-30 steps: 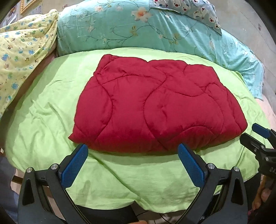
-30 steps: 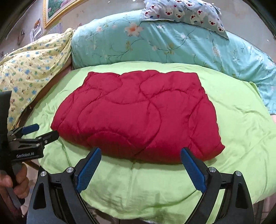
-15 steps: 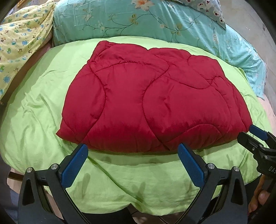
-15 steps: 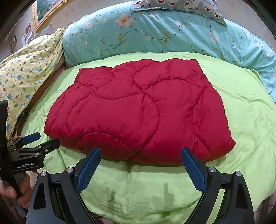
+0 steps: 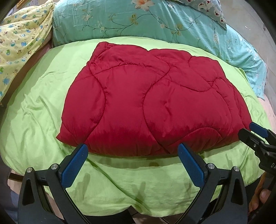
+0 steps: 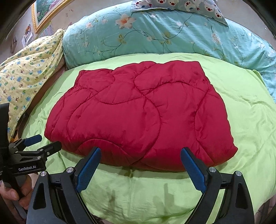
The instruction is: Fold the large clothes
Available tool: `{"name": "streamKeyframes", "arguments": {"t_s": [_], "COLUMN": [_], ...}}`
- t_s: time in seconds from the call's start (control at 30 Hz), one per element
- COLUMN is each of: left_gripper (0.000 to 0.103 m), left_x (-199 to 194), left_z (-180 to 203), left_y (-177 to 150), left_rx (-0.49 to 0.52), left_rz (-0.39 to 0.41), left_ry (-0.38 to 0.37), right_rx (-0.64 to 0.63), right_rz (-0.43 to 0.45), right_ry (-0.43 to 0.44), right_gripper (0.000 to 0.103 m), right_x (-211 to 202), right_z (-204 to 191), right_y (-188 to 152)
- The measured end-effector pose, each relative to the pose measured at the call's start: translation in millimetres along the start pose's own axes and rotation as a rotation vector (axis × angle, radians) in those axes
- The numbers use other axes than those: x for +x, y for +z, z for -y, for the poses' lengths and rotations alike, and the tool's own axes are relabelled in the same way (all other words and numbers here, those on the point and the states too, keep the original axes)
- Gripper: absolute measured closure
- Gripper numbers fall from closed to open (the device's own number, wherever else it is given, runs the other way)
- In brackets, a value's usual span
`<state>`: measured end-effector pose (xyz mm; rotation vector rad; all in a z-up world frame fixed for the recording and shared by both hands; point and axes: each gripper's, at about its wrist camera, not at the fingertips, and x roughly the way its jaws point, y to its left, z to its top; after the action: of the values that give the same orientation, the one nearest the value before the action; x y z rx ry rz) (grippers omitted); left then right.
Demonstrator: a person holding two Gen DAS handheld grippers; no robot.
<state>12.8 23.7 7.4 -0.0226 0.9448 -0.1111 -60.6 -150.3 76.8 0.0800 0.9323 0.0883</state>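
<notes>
Gilt picture frame (image 6: 45, 14) only in right view, folded red quilt (image 5: 150, 106) in both

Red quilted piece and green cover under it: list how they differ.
The red quilted piece is folded into a thick, puffy block with curved stitch lines; the green cover is spread flat, thin and creased, with no stitching visible. The red piece covers only the middle; the green cover reaches well past it on every side. The red piece lies on top of the green cover. Both are plain, single-colour fabric.
</notes>
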Motion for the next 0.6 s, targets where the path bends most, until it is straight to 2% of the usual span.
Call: {"name": "streamKeyframes", "arguments": {"t_s": [0.6], "left_gripper": [0.000], "left_x": [0.4], "left_z": [3.6], "left_y": [3.8], "left_rx": [0.005], "left_rz": [-0.004], "left_ry": [-0.005], "right_rx": [-0.011], "right_rz": [0.009], "right_ry": [0.004], "right_gripper": [0.009], "right_x": [0.3], "right_z": [0.6], "right_y": [8.4]}}
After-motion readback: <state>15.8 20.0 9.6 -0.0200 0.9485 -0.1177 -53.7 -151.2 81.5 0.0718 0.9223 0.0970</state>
